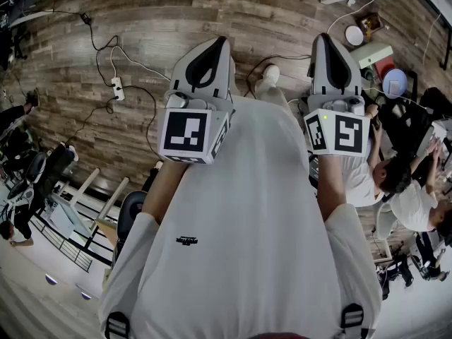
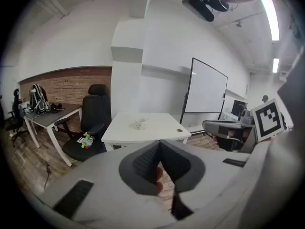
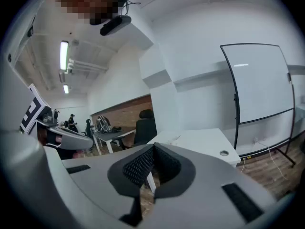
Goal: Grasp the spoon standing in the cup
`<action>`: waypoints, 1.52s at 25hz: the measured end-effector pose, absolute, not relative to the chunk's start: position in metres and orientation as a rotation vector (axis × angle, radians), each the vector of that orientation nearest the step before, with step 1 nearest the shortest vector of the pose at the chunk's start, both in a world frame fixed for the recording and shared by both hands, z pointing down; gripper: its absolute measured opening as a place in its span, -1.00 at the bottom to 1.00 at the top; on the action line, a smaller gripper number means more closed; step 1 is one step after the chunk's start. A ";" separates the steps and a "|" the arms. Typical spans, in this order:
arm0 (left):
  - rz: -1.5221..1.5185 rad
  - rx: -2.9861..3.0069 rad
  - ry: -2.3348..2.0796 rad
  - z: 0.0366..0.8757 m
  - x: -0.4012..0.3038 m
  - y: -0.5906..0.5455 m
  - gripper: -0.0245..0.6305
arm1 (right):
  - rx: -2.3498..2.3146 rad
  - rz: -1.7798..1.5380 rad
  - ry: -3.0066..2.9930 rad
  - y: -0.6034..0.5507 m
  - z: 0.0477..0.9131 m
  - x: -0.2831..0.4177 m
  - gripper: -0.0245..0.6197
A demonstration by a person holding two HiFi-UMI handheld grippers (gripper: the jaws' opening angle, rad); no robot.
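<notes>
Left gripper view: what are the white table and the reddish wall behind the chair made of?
The table looks like smooth matt white board, perhaps laminate: flat, even top, thin edge. The wall seems bare red brick: faint mortar lines show.

An open-plan office. A white rectangular surface point(image 2: 143, 126) stands beside a black high-backed swivel chair point(image 2: 93, 120), with a wheeled black-framed whiteboard point(image 2: 206, 90) behind it. Further off is a grey desk point(image 2: 50, 114) carrying a backpack point(image 2: 37, 99), below a band of red brick wall point(image 2: 66, 82). Long ceiling strip lights point(image 2: 270, 14) run overhead. The brown wood-plank floor point(image 1: 106, 34) carries a white power strip point(image 1: 117, 87) and trailing cables, and seated people point(image 1: 413, 200) crowd other workstations.
</notes>
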State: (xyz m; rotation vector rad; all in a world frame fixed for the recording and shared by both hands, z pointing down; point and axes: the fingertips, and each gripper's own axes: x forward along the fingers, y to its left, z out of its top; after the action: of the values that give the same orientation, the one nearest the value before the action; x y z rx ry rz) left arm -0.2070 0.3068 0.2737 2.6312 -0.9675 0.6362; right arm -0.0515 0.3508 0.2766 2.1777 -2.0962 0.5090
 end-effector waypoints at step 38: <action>0.499 2.633 -0.808 0.276 -0.159 0.062 -0.93 | 2.199 0.435 -1.954 0.135 0.260 -0.009 -0.91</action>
State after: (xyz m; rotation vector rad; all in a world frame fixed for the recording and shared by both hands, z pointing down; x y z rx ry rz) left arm -0.1589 0.0620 0.2756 2.6329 -0.8085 0.4991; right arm -0.0092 0.1355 0.2599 2.1989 -1.9540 0.4355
